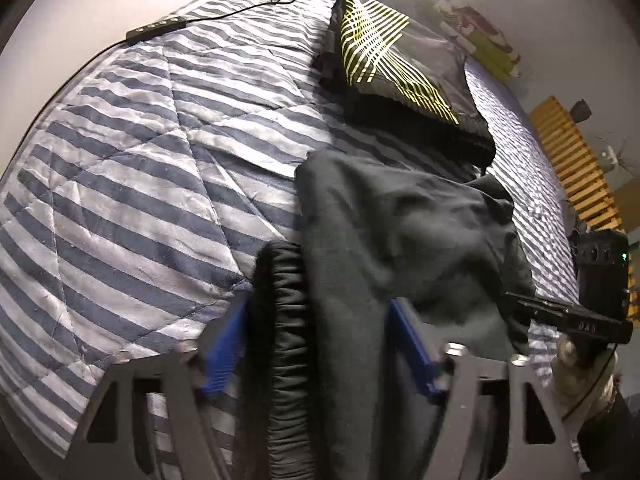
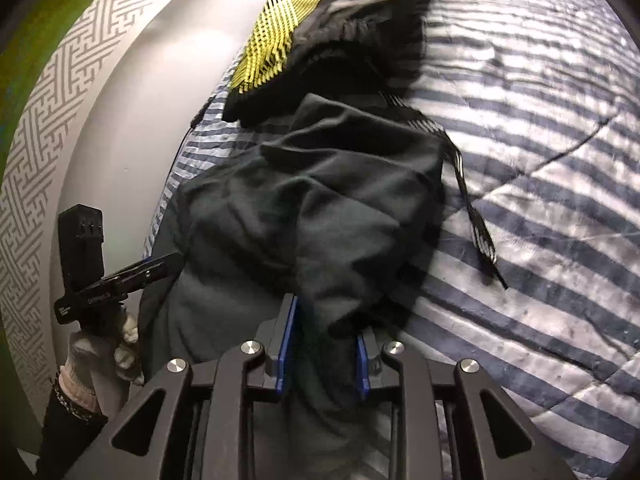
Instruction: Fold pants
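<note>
Each hand-held gripper (image 1: 320,344) (image 2: 322,354) has black angular arms, blue ribbed fingers (image 1: 414,354) and silver round screws (image 2: 252,347). The person's hand (image 2: 100,350) wears a white knit glove under a frayed black sleeve (image 2: 68,424).

Matt dark cloth pants (image 1: 400,232)

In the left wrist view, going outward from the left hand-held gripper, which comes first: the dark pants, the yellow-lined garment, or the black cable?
1. Dark pants: bunched between the left hand-held gripper fingers.
2. Yellow-lined garment: beyond the pants, toward upper right.
3. Black cable: farthest, along the blanket's top left edge.
</note>
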Motion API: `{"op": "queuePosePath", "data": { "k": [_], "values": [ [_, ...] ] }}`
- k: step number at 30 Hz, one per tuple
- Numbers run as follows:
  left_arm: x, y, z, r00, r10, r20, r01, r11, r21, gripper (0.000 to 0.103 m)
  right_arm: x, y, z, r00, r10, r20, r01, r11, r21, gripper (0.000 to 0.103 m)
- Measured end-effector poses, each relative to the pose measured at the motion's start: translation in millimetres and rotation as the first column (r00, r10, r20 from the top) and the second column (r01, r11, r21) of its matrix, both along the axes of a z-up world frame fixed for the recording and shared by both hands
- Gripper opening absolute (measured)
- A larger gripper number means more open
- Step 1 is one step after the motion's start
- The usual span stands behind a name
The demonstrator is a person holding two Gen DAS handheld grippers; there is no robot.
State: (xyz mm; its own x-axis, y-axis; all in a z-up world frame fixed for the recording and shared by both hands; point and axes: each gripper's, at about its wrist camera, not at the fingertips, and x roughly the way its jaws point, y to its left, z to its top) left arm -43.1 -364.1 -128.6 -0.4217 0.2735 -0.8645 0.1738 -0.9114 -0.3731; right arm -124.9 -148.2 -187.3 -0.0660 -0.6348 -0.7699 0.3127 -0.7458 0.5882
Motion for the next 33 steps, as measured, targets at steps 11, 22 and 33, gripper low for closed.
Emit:
{"op": "queuePosePath", "data": {
  "k": [11,22,33],
  "values": [
    [24.7,8.5,42.0,0.991,0.027,-0.134,-0.025,1.0,0.015,0.02,27.6,-11.4,48.4,0.977,0.052,-0.206,-0.045,0.998,0.039,0.007],
    [25.8,30.0,71.1,0.986,-0.006,-0.167,0.001,1.0,-0.03,0.018,38.6,-10.7,87.2,0.943,0.068,-0.326,-0.051,0.997,0.06,0.006],
    [-5.0,31.6,157.1,0.94,-0.012,-0.342,-0.009,0.998,-0.062,0.018,18.8,2.4,172.8,0.868,0.009,-0.497,-0.019,1.0,-0.014,0.006]
  ]
}}
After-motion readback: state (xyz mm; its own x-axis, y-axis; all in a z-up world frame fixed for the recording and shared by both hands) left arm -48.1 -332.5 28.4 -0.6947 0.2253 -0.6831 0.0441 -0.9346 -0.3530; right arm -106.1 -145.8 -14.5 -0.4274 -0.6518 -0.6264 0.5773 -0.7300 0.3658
